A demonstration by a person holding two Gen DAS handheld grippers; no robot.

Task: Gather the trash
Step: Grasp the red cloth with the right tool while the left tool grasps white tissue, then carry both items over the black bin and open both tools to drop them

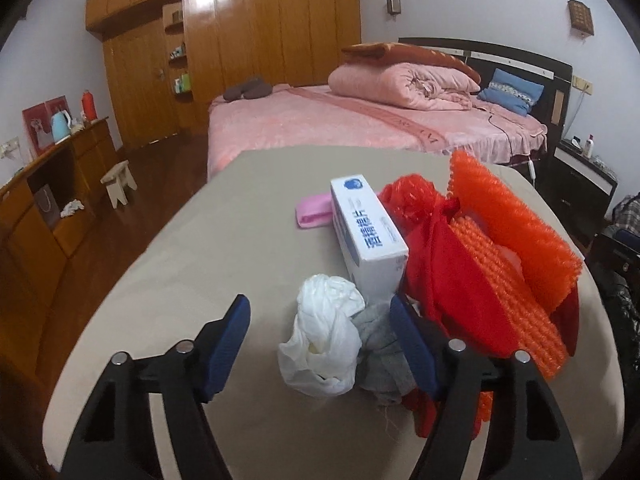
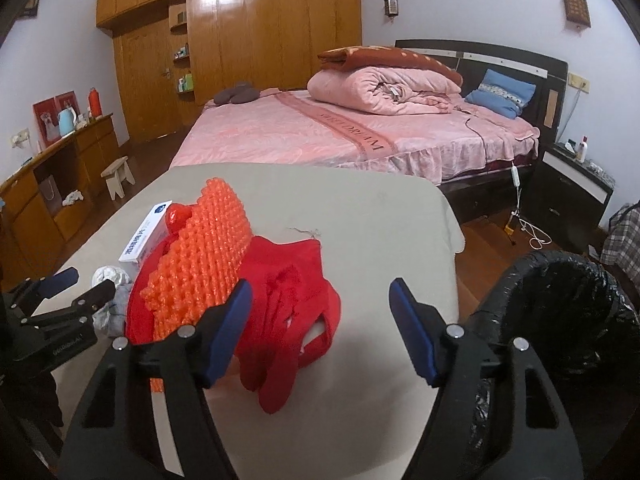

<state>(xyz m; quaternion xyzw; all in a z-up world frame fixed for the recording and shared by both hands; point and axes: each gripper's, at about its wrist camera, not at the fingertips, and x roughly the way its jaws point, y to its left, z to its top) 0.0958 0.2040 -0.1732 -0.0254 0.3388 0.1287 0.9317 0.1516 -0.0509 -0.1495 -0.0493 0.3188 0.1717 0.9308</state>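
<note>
On the beige table [image 1: 224, 240] lies a pile of trash: a crumpled white plastic bag [image 1: 324, 336], a grey rag [image 1: 380, 344], a white and blue box [image 1: 368, 236], a red bag [image 1: 452, 280], orange bubble netting [image 1: 516, 224] and a pink packet [image 1: 314, 212]. My left gripper [image 1: 320, 308] is open, its jaws on either side of the white bag. My right gripper [image 2: 320, 292] is open above the red bag [image 2: 296, 300], beside the orange netting [image 2: 200, 256]. The left gripper [image 2: 86, 282] also shows in the right wrist view.
A bin lined with a black bag [image 2: 560, 312] stands right of the table. Behind are a pink bed [image 2: 360, 132], a nightstand [image 2: 576, 184], a wooden wardrobe [image 1: 240, 52], a sideboard [image 1: 48, 184] and a small stool [image 1: 120, 182].
</note>
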